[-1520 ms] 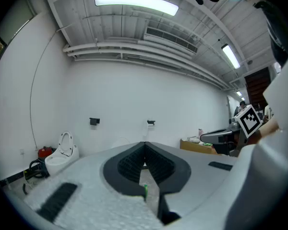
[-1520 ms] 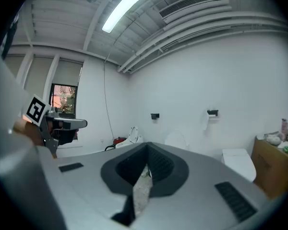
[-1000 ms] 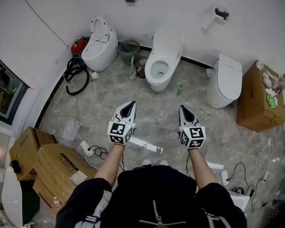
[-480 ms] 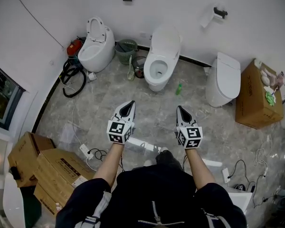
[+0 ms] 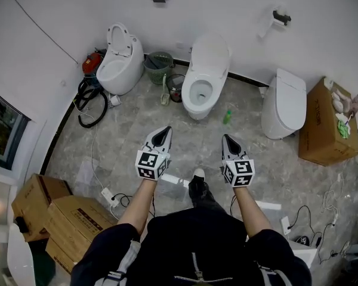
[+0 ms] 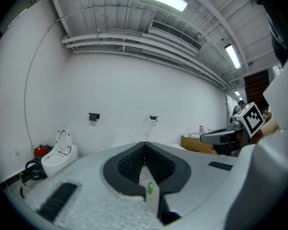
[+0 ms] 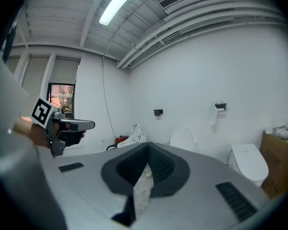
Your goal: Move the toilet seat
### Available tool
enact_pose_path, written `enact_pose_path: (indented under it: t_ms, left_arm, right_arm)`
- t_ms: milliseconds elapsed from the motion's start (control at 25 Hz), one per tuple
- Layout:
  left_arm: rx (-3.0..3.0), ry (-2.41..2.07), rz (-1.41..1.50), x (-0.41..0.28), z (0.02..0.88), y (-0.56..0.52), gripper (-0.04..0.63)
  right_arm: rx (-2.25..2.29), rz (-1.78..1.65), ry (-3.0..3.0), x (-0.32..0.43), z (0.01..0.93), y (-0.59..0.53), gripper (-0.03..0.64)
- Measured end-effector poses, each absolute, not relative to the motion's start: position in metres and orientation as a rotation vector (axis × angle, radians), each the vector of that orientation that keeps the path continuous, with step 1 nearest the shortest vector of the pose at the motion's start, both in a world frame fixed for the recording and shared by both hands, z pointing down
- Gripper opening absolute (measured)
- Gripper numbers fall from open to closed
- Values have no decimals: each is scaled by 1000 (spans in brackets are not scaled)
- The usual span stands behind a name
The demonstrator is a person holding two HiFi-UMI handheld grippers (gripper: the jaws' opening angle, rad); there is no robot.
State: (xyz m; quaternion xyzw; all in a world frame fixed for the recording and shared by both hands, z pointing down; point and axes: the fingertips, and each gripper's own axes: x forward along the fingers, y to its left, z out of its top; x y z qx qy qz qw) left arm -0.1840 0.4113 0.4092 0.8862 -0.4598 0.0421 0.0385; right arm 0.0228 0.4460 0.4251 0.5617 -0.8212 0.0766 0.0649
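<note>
Three white toilets stand along the far wall. The middle toilet [image 5: 203, 79] has its lid up against the wall, with the seat ring down round the open bowl. The left toilet [image 5: 120, 58] has its seat raised, and the right toilet [image 5: 284, 102] is closed. My left gripper [image 5: 165, 130] and right gripper [image 5: 227, 138] hover side by side over the floor, well short of the middle toilet. Both are shut and empty. In the right gripper view the jaws [image 7: 146, 150] point at the raised lid [image 7: 183, 138]. The left gripper's tips [image 6: 145, 145] are pressed together.
A green bottle [image 5: 227, 116] lies on the floor right of the middle toilet. A green basket [image 5: 160, 65] and a black hose [image 5: 89, 95] sit near the left toilet. Cardboard boxes stand at the left [image 5: 59, 210] and the right [image 5: 324, 124]. Cables trail over the floor.
The person has stepped forward: a shoe now shows between the arms and the toilets sit a little nearer. Both grippers stay shut, held side by side.
</note>
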Motion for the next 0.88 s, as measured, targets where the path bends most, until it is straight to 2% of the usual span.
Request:
enact_pose_path:
  t_ms: [560,880]
  left_arm:
    - [2677,-1465,161,-149,405,221,3]
    - [2646,-1489,182,-152,409,152,3]
  right_arm:
    - [1623,283,-2528,50,430,237,-8]
    - [1591,327,-2549,46,436,162,-8]
